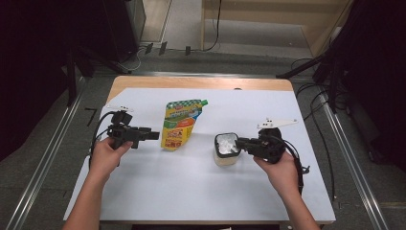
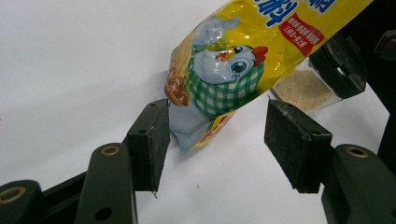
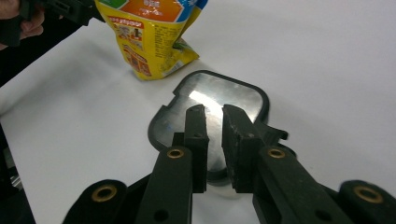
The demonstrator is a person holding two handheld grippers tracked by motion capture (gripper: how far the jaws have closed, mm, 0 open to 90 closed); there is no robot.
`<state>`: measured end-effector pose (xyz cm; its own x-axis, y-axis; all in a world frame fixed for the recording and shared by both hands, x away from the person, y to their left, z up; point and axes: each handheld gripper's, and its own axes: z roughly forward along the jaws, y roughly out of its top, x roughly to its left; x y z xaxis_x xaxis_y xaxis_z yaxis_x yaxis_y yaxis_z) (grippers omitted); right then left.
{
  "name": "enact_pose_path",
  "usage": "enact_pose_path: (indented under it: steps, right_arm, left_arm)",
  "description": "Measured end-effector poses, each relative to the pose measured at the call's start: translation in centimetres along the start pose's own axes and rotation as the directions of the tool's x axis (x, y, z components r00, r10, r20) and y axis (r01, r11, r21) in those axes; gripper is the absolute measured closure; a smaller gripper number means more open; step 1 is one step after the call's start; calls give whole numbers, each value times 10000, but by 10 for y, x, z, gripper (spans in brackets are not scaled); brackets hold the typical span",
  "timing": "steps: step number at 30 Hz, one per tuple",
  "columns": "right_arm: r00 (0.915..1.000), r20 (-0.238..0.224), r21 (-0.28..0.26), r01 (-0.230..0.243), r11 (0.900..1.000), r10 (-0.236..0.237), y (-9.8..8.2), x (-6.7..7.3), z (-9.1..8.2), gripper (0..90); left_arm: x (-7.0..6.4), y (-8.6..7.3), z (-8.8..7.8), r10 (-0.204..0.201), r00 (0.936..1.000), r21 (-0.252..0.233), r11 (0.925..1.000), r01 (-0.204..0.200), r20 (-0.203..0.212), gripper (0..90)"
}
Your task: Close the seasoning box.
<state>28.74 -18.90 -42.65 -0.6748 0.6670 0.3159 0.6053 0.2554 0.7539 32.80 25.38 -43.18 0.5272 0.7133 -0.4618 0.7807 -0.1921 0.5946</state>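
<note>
While lid (image 3: 210, 105) lies under right tongs (image 3: 214, 112) | pouch (image 2: 243, 60) between left tongs (image 2: 217, 128)

A white-topped table (image 1: 158, 191) carries a yellow refill pouch (image 1: 179, 124) left of centre and a lidded plastic container (image 1: 227, 149) to its right.

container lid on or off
On. The black-rimmed lid sits flat over the clear container of pale powder; the right tongs hang just above it, almost closed, with nothing between them.

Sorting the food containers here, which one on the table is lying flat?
The yellow pouch lies flat between both tools; the clear lidded jar stands upright under the right tool.
</note>
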Motion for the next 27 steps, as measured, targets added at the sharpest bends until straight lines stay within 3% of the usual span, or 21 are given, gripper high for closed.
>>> enact_pose_path:
  steps: [11, 18, 27]
  right_arm:
    - [9978, 652, -149, -96, 9998, 106, -7, -20, -16, 721]
    - [9937, 1041, -336, -374, 9987, 407, -12, -36, -26, 660]
    - [9806, 1896, -242, -468, 9986, 506, -26, -55, -24, 555]
  left_arm:
    - [0, 0, 0, 16, 10000, 30, 10000, -16, -33, 408]
    - [-1, 0, 2, 40, 10000, 108, 9999, -39, -39, 407]
    - [-1, 0, 6, 144, 9998, 259, 9996, -141, -101, 402]
